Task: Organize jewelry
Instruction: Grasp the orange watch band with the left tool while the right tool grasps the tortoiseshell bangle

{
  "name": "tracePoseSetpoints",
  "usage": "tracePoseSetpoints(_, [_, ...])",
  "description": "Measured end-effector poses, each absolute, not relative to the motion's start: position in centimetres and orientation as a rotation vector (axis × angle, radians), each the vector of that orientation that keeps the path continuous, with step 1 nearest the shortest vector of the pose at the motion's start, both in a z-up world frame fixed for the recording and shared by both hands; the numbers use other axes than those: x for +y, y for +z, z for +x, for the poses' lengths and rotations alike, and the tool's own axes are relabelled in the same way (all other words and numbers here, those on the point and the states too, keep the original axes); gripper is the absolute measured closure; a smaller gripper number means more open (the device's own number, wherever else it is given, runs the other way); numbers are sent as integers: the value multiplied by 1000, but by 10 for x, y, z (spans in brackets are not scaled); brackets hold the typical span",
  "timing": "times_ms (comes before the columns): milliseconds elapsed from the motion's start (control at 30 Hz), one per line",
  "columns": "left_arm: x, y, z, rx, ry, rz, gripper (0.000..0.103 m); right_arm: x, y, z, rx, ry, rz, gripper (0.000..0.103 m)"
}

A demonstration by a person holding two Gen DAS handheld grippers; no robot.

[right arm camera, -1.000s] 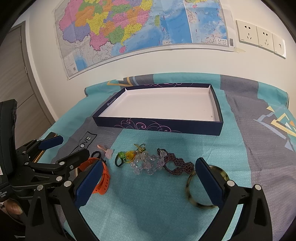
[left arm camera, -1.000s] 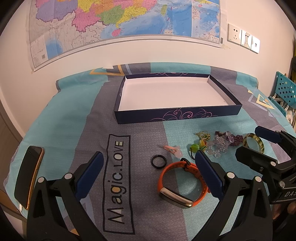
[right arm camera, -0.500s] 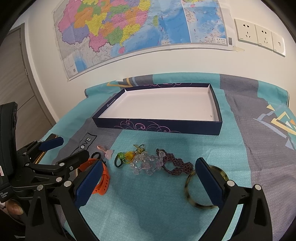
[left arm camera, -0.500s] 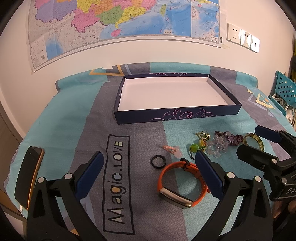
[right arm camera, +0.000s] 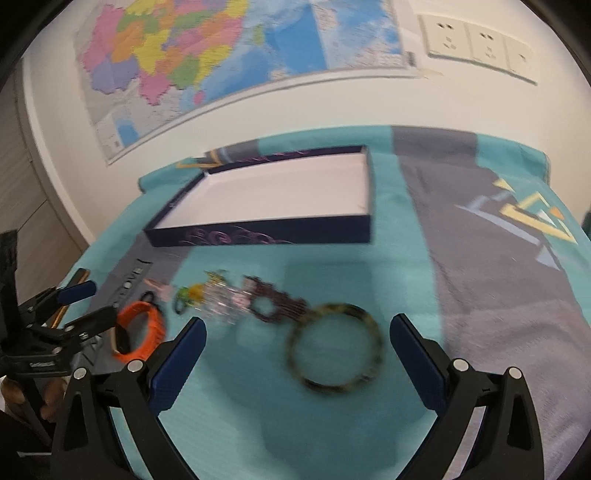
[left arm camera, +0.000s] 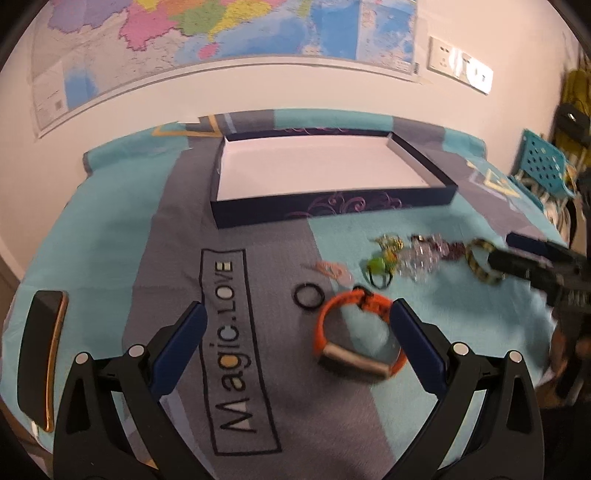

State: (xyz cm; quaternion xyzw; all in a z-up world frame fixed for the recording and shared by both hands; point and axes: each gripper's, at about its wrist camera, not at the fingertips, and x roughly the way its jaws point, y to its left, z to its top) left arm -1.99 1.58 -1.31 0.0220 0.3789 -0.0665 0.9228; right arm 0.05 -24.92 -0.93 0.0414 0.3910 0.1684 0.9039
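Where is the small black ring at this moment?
In the left wrist view the small black ring lies flat on the grey stripe of the cloth, just left of the orange wristband and in front of the open box.

Wall: cream, large map [left arm camera: 207, 33] pinned above counter | sockets [right arm camera: 476, 44] right of map | counter: teal-grey cloth [left arm camera: 110, 229] | teal perforated chair [left arm camera: 543, 166] right of counter

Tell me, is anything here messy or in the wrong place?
Yes. The dark blue box with the white inside holds nothing, while the jewelry lies loose on the cloth in front of it: an orange wristband, a small black ring and a mottled brown bangle. Nothing looks broken.
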Motion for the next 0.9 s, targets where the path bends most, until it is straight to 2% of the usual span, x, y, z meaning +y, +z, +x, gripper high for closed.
tracePoseSetpoints(167, [17, -20, -24, 798, -197, 40, 7, -270, -20, 4, 861, 310, 109, 7])
tracePoseSetpoints(233, [15, -22, -21, 807, -221, 44, 18, -275, -21, 4, 868, 312, 119, 10])
tracePoseSetpoints(400, [10, -29, -10, 840, -284, 48, 31, -275, -24, 5, 885, 308, 108, 32])
tracePoseSetpoints(600, [7, -38, -3, 890, -333, 30, 47, -275, -24, 9, 887, 300, 110, 45])
tracePoseSetpoints(667, [7, -37, -3, 898, -355, 20, 62, -275, -24, 11, 885, 304, 107, 53])
tracePoseSetpoints(700, [7, -36, -3, 911, -375, 7, 65, -275, -25, 12, 886, 303, 107, 58])
tracePoseSetpoints(833, [4, -34, -4, 928, -375, 42, 70, -276, -26, 13, 891, 303, 91, 69])
tracePoseSetpoints(900, [3, -34, -4, 934, -382, 58, 70, -276, -26, 14, 892, 304, 82, 78])
